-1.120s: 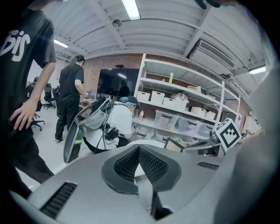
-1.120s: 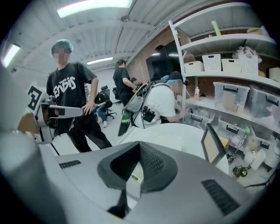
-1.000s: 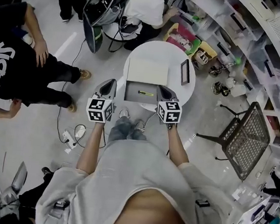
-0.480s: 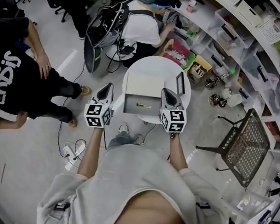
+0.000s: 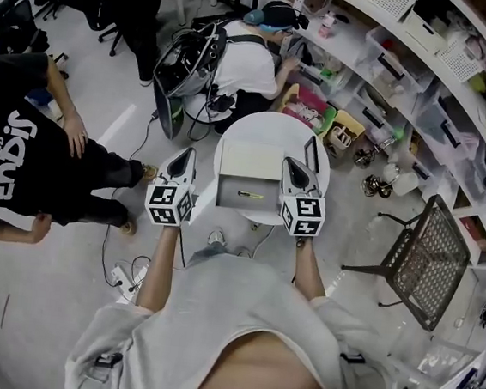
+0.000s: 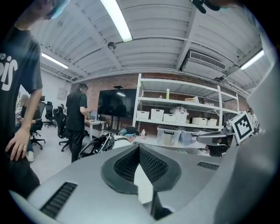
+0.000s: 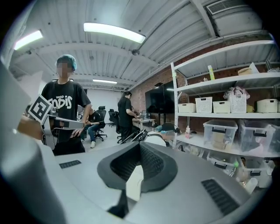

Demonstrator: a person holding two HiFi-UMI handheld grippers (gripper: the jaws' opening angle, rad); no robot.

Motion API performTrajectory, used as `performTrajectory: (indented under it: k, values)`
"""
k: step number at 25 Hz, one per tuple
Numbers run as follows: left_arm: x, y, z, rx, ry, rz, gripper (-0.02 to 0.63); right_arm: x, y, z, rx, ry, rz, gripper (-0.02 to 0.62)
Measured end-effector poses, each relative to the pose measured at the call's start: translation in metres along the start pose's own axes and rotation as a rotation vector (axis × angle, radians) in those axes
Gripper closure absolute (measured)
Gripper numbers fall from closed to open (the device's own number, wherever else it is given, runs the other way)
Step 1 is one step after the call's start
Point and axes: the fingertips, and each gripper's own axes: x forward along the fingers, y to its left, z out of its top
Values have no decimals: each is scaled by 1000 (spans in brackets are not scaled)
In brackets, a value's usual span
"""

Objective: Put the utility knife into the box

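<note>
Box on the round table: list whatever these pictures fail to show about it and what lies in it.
1. Utility knife: in the head view it is too small to tell whether its blade is out.
2. Box: in the head view its right edge runs behind the right gripper.
3. Both gripper views: neither shows the box's inside; they look out over the room.
4. Dark flat thing beside the box: too small to identify.
</note>
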Motion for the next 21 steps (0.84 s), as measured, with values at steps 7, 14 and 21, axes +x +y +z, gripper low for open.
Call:
performTrajectory:
  k: [7,14,21]
  values:
    - [-6,-1,3,6,-16,-1,586,-5,4,-2,-2,-3,-1,566]
    - [-8,-7,2,8,-20,0,588,-10,0,-4,-7,-1,-4,566]
    - [-4,-6,5,7,-14,2,588,-7,-3,-1,-3,0,-6,566]
